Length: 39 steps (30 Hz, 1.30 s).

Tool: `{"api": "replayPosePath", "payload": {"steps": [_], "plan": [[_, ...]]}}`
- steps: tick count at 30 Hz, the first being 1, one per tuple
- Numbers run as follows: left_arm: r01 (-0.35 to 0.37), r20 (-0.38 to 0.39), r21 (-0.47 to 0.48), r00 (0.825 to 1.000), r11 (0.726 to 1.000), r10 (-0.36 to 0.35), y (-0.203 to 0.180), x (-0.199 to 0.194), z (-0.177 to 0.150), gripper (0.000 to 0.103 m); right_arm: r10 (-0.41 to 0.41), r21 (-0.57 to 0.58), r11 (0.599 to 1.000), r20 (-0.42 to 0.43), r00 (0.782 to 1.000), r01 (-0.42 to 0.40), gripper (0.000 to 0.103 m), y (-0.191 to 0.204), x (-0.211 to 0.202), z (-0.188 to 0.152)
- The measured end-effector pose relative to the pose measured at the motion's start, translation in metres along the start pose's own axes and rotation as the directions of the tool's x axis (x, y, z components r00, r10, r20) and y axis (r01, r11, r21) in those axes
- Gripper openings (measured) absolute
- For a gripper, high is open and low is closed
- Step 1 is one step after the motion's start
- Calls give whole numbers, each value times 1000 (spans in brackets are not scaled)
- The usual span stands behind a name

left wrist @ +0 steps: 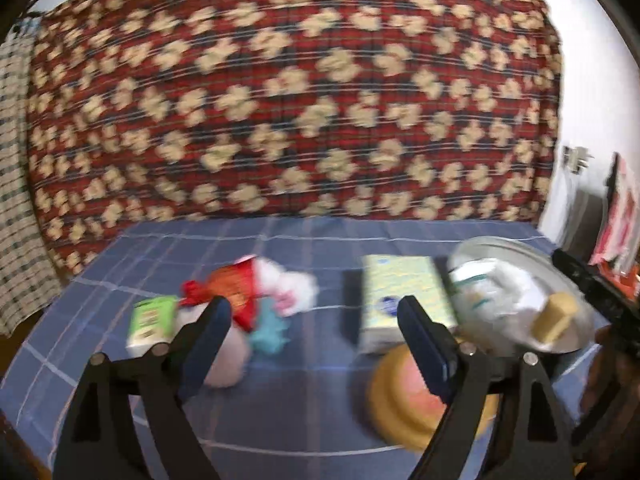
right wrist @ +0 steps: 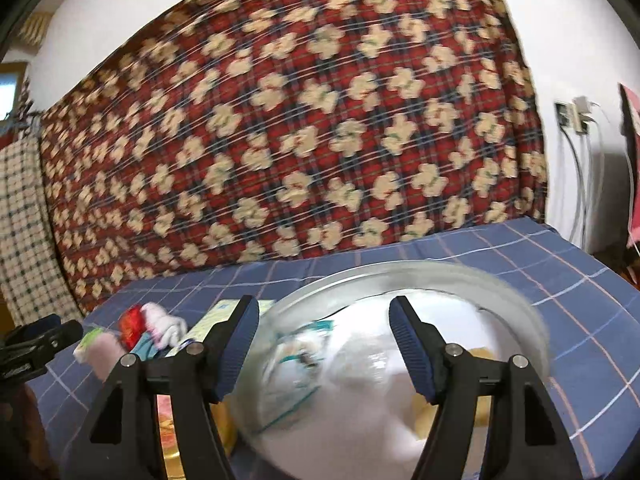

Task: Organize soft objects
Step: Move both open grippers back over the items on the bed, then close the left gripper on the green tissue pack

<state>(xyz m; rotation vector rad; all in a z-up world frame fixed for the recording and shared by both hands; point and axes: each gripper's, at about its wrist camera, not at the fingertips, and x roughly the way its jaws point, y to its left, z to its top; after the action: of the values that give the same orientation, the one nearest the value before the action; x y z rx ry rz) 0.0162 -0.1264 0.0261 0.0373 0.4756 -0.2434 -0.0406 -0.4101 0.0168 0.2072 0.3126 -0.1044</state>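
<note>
A heap of soft things lies on the blue checked cloth [left wrist: 312, 420]: a red-orange piece [left wrist: 236, 292], a white-pink fluffy one [left wrist: 288, 288], a teal one [left wrist: 268, 334] and a pale pink one [left wrist: 228, 364]. My left gripper [left wrist: 314, 312] is open just right of the heap, holding nothing. A metal bowl [right wrist: 400, 272] holds a white crinkly pack [right wrist: 312, 368] and a tan sponge [left wrist: 556, 316]. My right gripper [right wrist: 324, 312] hangs open over the bowl, its pads off the contents. Both views are blurred.
A tissue pack [left wrist: 396, 292] lies between the heap and the bowl, and a small green-white box [left wrist: 152, 322] sits left of the heap. A yellow plate [left wrist: 400, 396] sits in front of the tissue pack. A red patterned blanket [left wrist: 300, 100] rises behind the cloth. Cables hang on the right wall [right wrist: 580, 152].
</note>
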Motion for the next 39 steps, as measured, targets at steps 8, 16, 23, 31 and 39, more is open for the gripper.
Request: {"api": "replayPosePath", "payload": {"steps": [8,16,23,31,39], "plan": [[-135,-24,-40,991,990,134,66,2,-23,86,118,-118,985,-45,992,-123,70,69,7,-13],[-210,-79,-88,976,974,203,114,9,-36,86,227,-216,945,-109,968,-246,70,138,16,-34],[-214,-128,-132,972,968,198,137,35,-36,86,266,-272,914,-156,951,-300,70,173,18,-51],[-221,-166,-135,966,966,198,146,67,-27,85,284,-308,891,-193,939,-332,70,194,21,-64],[-188,-219,-113,963,976,160,145,84,-28,57,295,-334,873,-219,930,-356,70,209,23,-68]]}}
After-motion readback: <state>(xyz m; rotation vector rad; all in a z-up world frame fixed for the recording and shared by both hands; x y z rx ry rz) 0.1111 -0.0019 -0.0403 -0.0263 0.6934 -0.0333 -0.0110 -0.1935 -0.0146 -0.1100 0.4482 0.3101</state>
